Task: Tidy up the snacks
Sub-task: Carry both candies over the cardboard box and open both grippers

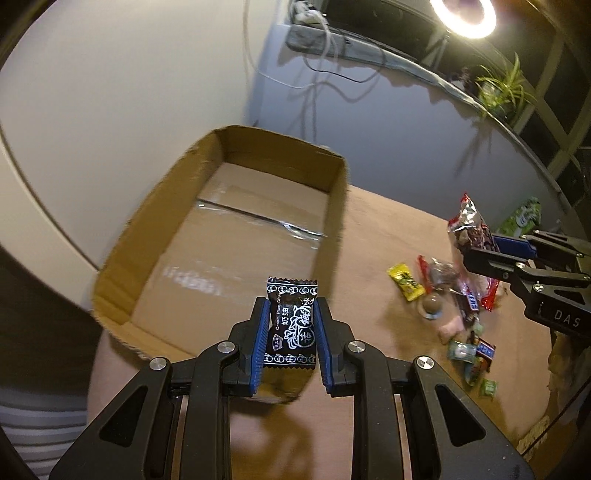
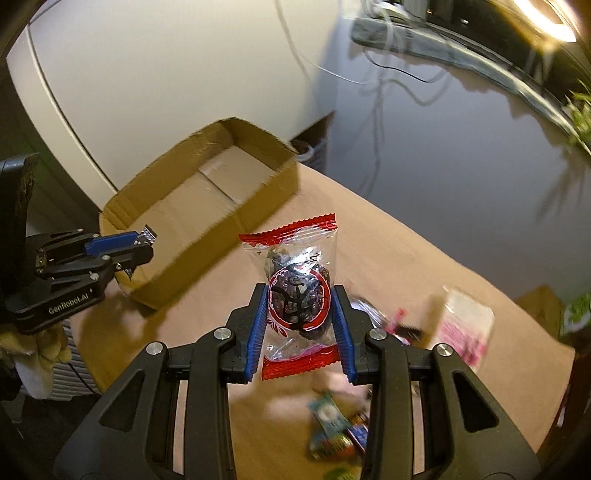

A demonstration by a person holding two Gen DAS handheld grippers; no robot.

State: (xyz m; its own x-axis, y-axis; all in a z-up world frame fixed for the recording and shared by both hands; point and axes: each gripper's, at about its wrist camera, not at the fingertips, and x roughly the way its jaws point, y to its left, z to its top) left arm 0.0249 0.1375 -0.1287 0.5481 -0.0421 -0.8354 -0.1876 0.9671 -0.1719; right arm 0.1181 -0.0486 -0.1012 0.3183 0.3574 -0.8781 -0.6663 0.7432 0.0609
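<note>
My left gripper [image 1: 291,321] is shut on a black plum candy packet [image 1: 291,317], held above the near wall of an open cardboard box [image 1: 122,236] with a bare floor. My right gripper [image 2: 298,314] is shut on a clear red-edged snack packet [image 2: 295,291], raised over the brown table to the right of the box [image 2: 258,199]. In the left wrist view the right gripper [image 1: 495,251] shows at the right edge with that packet [image 1: 469,225]. In the right wrist view the left gripper [image 2: 142,245] hangs over the box's near corner.
A pile of mixed snacks [image 1: 458,314] lies on the brown table [image 1: 376,236] right of the box, also blurred below my right gripper [image 2: 332,432]. A green packet [image 1: 522,218] lies farther back. A white wall, cables and a ring light [image 1: 463,16] stand behind the table.
</note>
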